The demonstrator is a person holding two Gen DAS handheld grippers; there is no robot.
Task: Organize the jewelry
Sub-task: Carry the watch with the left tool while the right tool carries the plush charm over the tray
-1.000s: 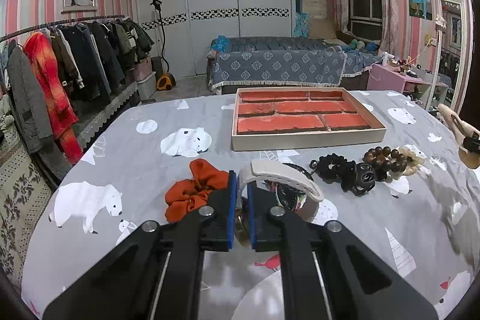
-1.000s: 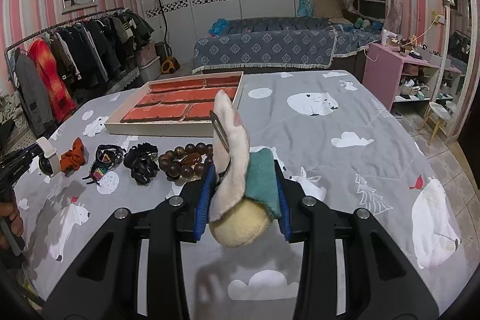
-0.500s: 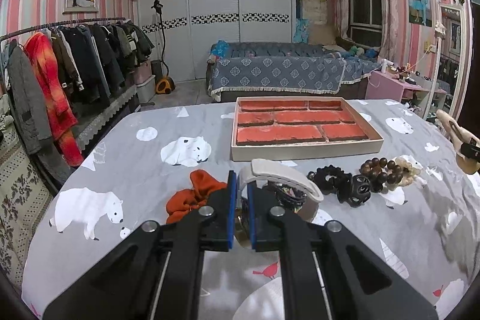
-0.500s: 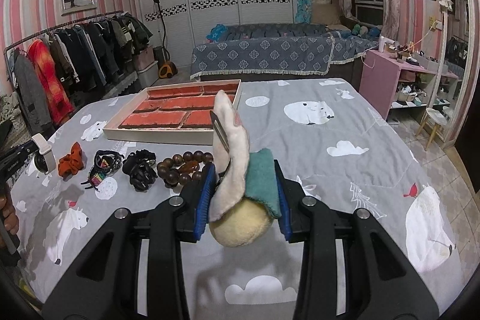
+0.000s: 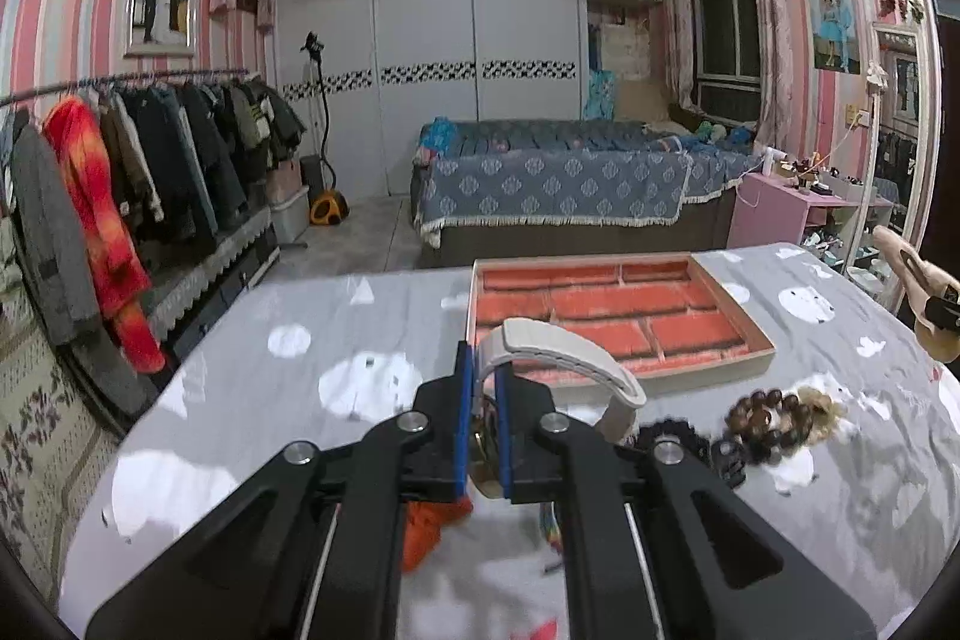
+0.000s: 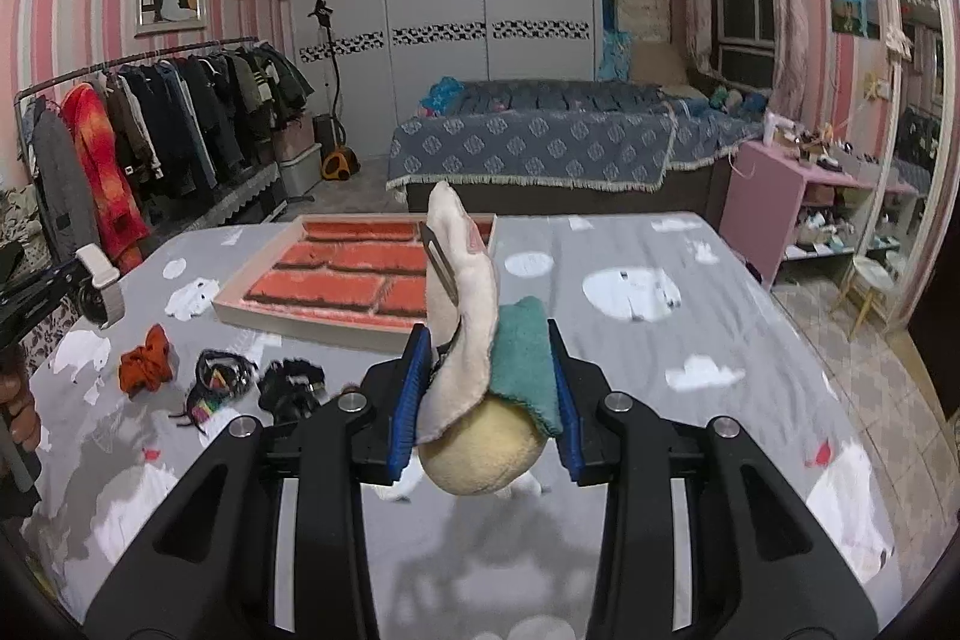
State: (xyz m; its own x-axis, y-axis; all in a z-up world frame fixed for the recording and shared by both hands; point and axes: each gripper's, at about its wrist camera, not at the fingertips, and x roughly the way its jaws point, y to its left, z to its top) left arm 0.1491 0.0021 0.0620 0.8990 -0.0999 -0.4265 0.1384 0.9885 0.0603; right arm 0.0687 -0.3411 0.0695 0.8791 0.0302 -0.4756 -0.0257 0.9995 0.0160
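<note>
My left gripper (image 5: 483, 388) is shut on a watch with a cream strap (image 5: 558, 352), held above the table; it also shows in the right wrist view (image 6: 99, 283). My right gripper (image 6: 486, 376) is shut on a plush hair clip (image 6: 474, 340), cream and teal, held above the table. The jewelry tray (image 5: 624, 376) with orange-red compartments lies ahead of both, seen too in the right wrist view (image 6: 336, 322). On the table lie an orange scrunchie (image 6: 147, 361), a multicoloured bracelet (image 6: 216, 382), a black hair tie (image 6: 291, 382) and a brown bead bracelet (image 5: 765, 421).
The table has a grey cloth with white bears (image 6: 630, 292). A clothes rack (image 5: 150, 172) stands to the left, a bed (image 5: 558, 178) behind, a pink cabinet (image 6: 774, 196) to the right.
The left gripper has risen and moved forward with the watch, so the tray is nearer and the scrunchie lies under it. The right gripper has lifted slightly with the hair clip.
</note>
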